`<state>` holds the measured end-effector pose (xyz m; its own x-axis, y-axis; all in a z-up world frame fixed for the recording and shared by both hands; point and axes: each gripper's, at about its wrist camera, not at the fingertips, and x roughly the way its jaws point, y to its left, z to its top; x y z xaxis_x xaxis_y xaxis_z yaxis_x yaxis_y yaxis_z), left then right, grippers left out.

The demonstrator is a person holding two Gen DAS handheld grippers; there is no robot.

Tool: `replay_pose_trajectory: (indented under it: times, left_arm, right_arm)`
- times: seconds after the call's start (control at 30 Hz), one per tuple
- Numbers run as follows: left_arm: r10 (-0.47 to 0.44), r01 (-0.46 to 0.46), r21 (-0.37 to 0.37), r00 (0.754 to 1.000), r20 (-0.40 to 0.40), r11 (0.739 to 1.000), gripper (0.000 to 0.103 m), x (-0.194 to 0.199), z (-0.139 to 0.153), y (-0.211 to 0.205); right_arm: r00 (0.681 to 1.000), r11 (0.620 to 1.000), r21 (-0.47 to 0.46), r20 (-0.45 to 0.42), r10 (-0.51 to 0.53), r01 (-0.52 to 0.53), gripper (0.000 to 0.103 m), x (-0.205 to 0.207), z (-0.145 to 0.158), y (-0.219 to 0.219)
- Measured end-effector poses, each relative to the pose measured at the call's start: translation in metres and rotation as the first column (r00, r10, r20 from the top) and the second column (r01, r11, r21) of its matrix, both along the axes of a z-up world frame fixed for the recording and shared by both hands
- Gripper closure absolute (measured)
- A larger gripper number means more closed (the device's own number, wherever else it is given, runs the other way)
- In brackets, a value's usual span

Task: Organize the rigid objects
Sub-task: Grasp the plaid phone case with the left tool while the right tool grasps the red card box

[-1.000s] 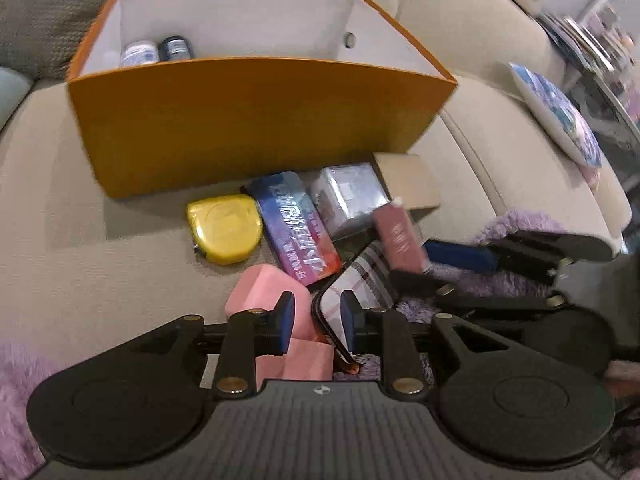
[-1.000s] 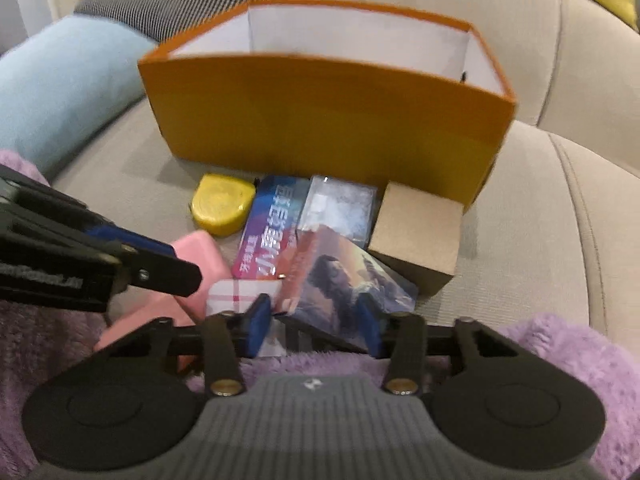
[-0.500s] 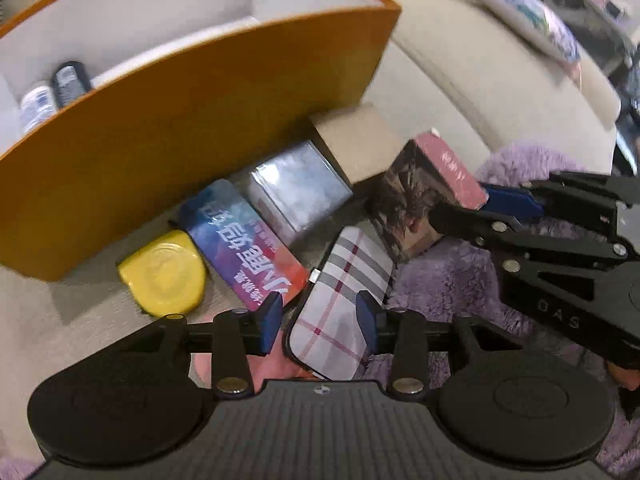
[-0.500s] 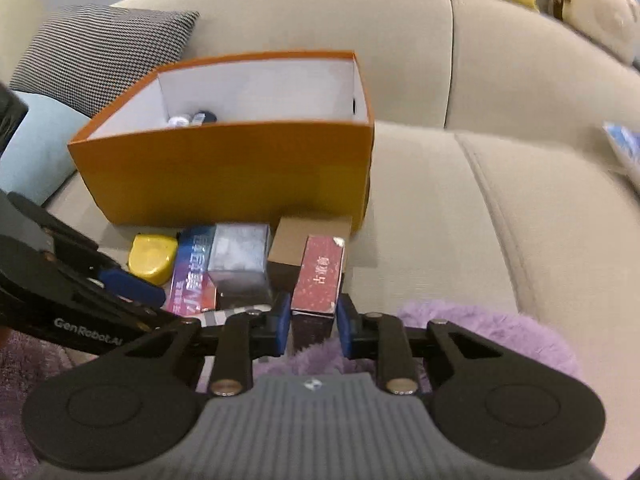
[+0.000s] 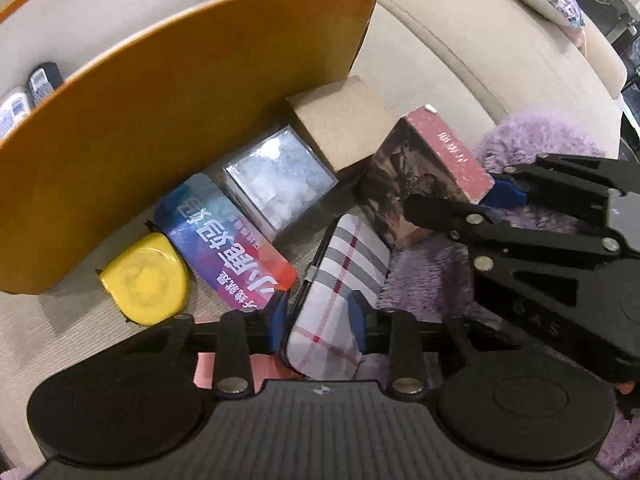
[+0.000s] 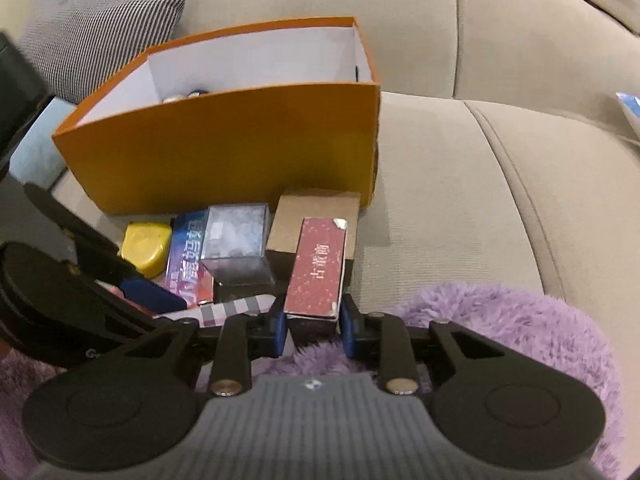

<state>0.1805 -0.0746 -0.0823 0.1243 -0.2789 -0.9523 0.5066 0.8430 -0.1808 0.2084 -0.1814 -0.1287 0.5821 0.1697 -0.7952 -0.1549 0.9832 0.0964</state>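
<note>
Orange box (image 6: 224, 152) stands at the far side of the sofa seat (image 6: 460, 208), open side up, presumably to take the loose items lined up along its near wall. The right gripper (image 6: 312, 326) pinches the red carton (image 6: 318, 270) across its narrow faces, tilted up off the purple rug (image 6: 500, 328), probably for lifting into the box. The left gripper (image 5: 320, 326) is closing on the plaid case (image 5: 340, 292), which lies between its pads, just left of the carton.
</note>
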Motion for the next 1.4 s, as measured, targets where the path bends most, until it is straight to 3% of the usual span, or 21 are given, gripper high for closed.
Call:
replay_pose_trajectory:
  times: [0.27,0.43,0.6,0.8,1.03,1.13,1.27,1.4]
  left_arm:
    - [-0.017,0.015,-0.061,1.0,-0.025,0.998,0.079,-0.007,0.024,-0.005]
    - [-0.021,0.019,-0.04,0.998,-0.052,0.999,0.083,0.003,0.013,-0.017]
    - [0.008,-0.024,-0.114,0.99,-0.14,0.993,0.081,0.018,-0.004,-0.008]
    - [0.076,-0.091,-0.132,0.99,-0.116,0.987,0.077,0.012,-0.011,0.0]
    - [0.149,-0.155,-0.168,0.988,-0.047,0.973,0.083,-0.012,0.003,0.014]
    - [0.217,-0.216,-0.192,0.976,-0.017,0.957,0.084,-0.022,0.015,0.033]
    - [0.32,-0.304,-0.271,0.948,0.012,0.913,0.084,-0.032,0.028,0.059]
    - [0.445,-0.408,-0.327,0.895,0.044,0.853,0.084,-0.043,0.039,0.086]
  right_arm:
    - [1.0,0.999,0.045,-0.003,-0.016,0.016,0.078,-0.001,0.0,-0.006]
    - [1.0,0.999,0.039,-0.005,-0.019,0.019,0.079,-0.001,-0.001,-0.006]
    - [0.999,0.998,0.053,-0.016,-0.037,0.038,0.078,-0.002,-0.002,-0.009]
    - [0.999,0.997,0.067,-0.021,-0.044,0.046,0.078,0.0,-0.003,-0.01]
    - [0.999,0.997,0.066,0.0,-0.037,0.037,0.079,-0.005,-0.001,-0.01]
    - [0.999,0.996,0.08,0.029,-0.043,0.04,0.079,-0.011,0.006,-0.012]
    - [0.999,0.992,0.122,0.038,-0.032,0.027,0.079,-0.016,0.018,-0.014]
    - [0.998,0.983,0.177,-0.007,0.056,-0.054,0.079,-0.015,0.029,-0.004]
